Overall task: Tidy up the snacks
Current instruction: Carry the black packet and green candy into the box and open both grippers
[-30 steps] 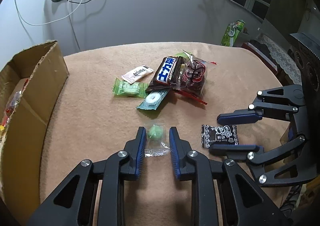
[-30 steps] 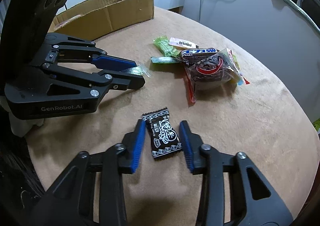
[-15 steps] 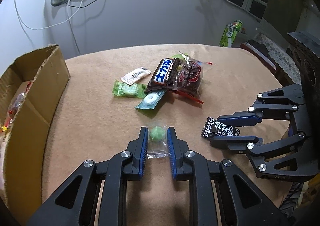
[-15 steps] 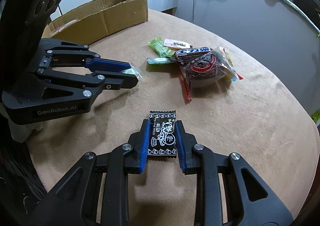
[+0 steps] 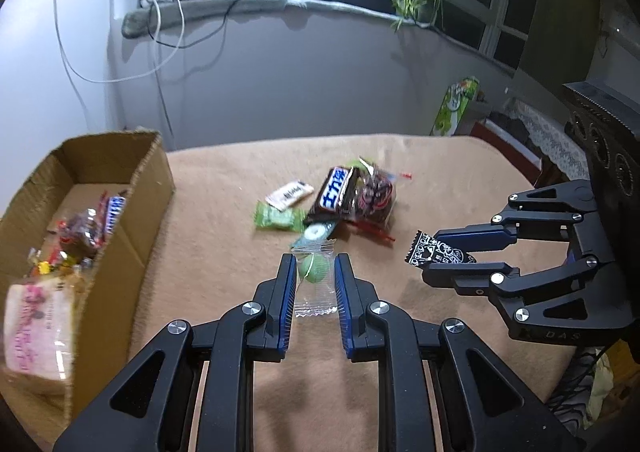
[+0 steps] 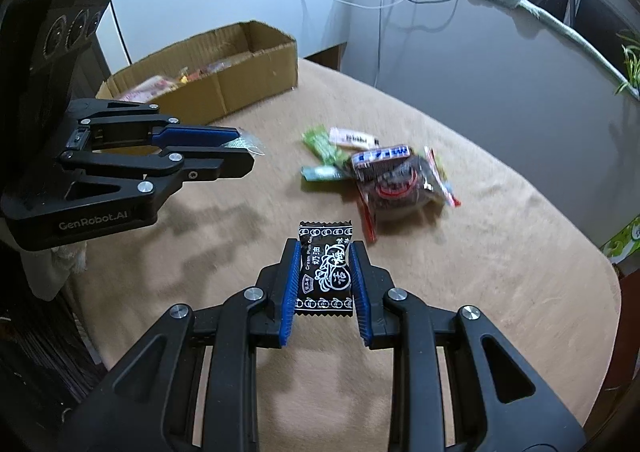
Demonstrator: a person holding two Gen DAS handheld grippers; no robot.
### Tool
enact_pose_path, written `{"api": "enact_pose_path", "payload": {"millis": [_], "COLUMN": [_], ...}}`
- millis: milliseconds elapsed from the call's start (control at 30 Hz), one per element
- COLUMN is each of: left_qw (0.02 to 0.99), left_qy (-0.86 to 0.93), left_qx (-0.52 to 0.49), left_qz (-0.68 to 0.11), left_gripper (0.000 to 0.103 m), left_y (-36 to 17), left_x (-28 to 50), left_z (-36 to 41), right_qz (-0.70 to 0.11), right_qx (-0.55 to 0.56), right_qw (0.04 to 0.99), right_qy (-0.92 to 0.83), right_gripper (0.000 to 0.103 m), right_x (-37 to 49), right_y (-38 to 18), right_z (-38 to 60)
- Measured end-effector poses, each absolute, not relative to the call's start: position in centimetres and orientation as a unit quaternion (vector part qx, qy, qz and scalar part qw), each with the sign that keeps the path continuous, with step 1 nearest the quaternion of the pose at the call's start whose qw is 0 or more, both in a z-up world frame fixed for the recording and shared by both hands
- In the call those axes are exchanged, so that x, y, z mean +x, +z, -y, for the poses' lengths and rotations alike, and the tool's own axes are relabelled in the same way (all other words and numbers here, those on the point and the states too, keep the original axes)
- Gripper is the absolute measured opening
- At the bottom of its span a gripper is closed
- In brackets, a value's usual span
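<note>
Snacks are split three ways. The left tongs [image 5: 315, 272] are clamped on a clear-wrapped green candy [image 5: 313, 267], held above the tan tabletop [image 5: 224, 252]. The right tongs [image 6: 325, 258] are clamped on a black candy packet [image 6: 325, 272], also clear of the tabletop. A loose pile of snacks [image 5: 336, 200] lies near the tabletop's middle, toward the far edge. The cardboard box [image 5: 136, 212] at the left edge holds more wrapped snacks.
</note>
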State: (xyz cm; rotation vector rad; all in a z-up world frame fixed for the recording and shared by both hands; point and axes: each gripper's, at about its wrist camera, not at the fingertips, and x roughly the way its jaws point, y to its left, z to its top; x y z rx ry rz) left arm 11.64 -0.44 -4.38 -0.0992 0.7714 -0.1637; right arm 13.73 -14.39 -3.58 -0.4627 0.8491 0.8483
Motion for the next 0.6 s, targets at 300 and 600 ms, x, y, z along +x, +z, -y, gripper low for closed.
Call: {"api": "enact_pose_path", "payload": {"millis": [300,600], "left_qw": [0.939,0.948], "left_qy": [-0.058,-0.026], "left_qx": [-0.062,-0.081], "left_qz": [-0.332,-0.308], "left_gripper": [0.018,0.018], "left_y": [-1.6,-0.6], "left_x": [9.9,8.5], "left_z": [-2.3,-6.1], "right_qz": [-0.375,-0.351], "right_qx": [-0.2,-0.192], "right_qw": [0.808,0.81], "right_qy": [0.408,0.428], "right_gripper": [0.026,0.026], "right_x": [13.8,13.8], "right_y": [-0.6,1.6], "right_z": [11.1,6.9]}}
